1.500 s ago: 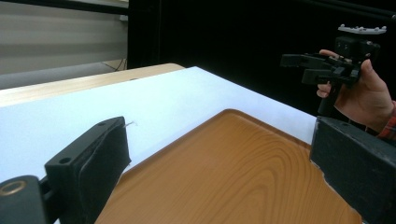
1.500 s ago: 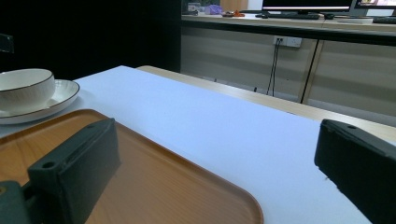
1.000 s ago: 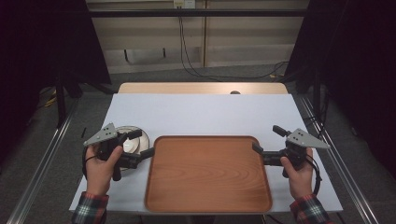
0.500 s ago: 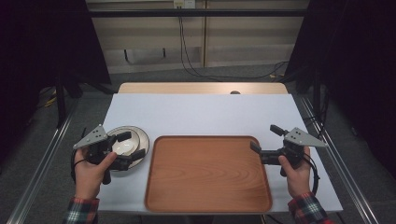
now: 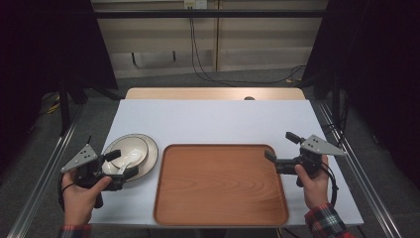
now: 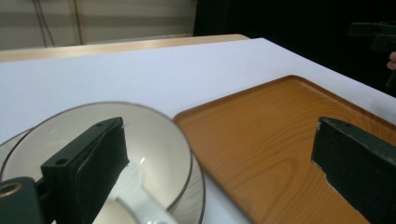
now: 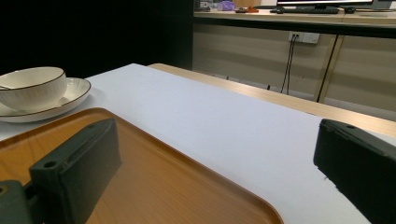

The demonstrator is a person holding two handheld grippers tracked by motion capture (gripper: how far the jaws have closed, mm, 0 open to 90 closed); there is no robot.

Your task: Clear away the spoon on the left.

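Left gripper [image 5: 118, 164], jaws spread wide, sits over the near rim of the bowl [image 5: 127, 152], which stands in a plate [image 5: 148, 157] on the white table [image 5: 213, 121], just left of the wooden tray [image 5: 220, 186]. In the left gripper view one jaw hangs above the bowl's hollow and the other above the tray's left edge, so nothing is pinched. A white spoon-like piece [image 6: 135, 186] lies inside the bowl; its shape is hard to make out. Right gripper [image 5: 278, 151], jaws likewise spread and holding nothing, hovers at the tray's right edge, well apart from the bowl. Step in hand, as judged: approach to the bowl, before any grasp. Next move likely calls for setting the jaws astride the bowl's rim, closing firmly, then lifting level toward the tray, which is bare.
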